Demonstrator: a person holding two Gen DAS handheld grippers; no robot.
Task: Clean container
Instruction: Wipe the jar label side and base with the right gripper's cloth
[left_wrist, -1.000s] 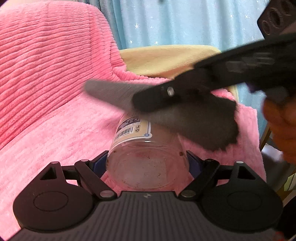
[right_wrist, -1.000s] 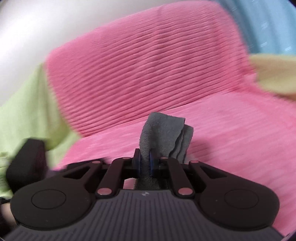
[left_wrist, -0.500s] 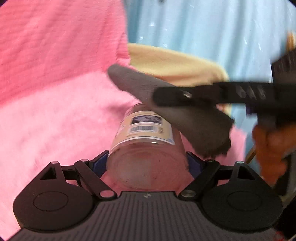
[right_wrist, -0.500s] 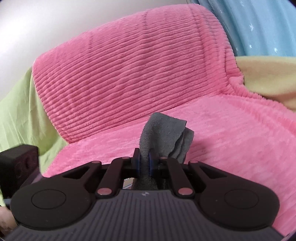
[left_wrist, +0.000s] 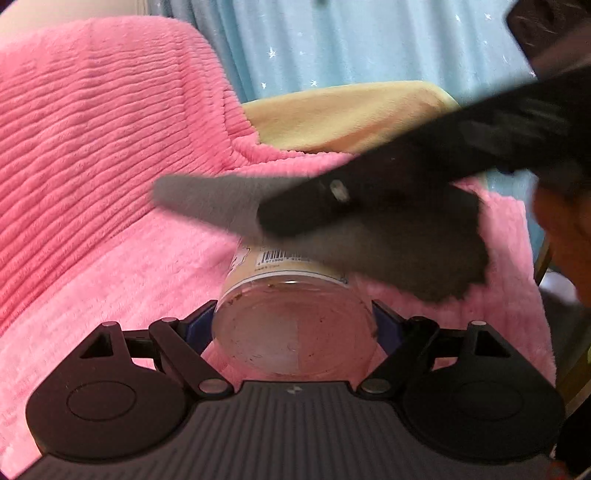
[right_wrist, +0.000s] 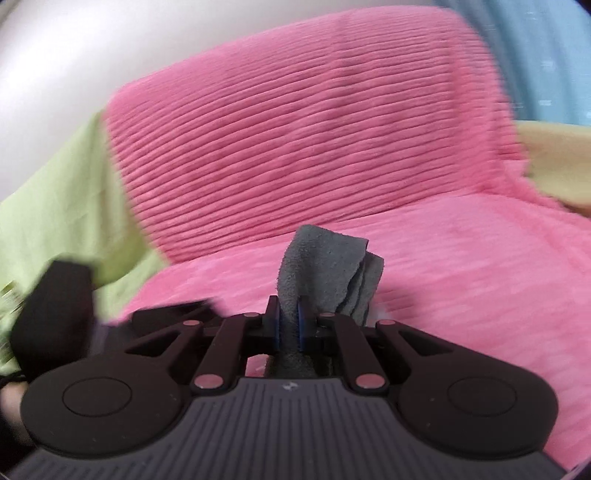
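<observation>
A clear plastic jar (left_wrist: 295, 325) with a barcode label lies on its side, base toward the camera, specks of dirt inside. My left gripper (left_wrist: 295, 328) is shut on the jar, a blue pad on each side of it. A grey cloth (left_wrist: 388, 243) lies across the jar's top and far end. My right gripper (left_wrist: 280, 218) reaches in from the upper right, shut on that cloth. In the right wrist view the grey cloth (right_wrist: 328, 269) sticks up from my right gripper (right_wrist: 290, 325). The jar does not show there.
A pink ribbed blanket (left_wrist: 92, 166) covers the sofa seat and back. A yellow cushion (left_wrist: 351, 118) sits behind, with a blue star curtain (left_wrist: 369, 40) beyond. A green cover (right_wrist: 62, 192) lies at the sofa's left. A person's hand (left_wrist: 565, 236) holds the right gripper.
The right gripper has swept the cloth back and forth over the jar, now further left across its top. The jar has turned a little in the left gripper, label rotated.
</observation>
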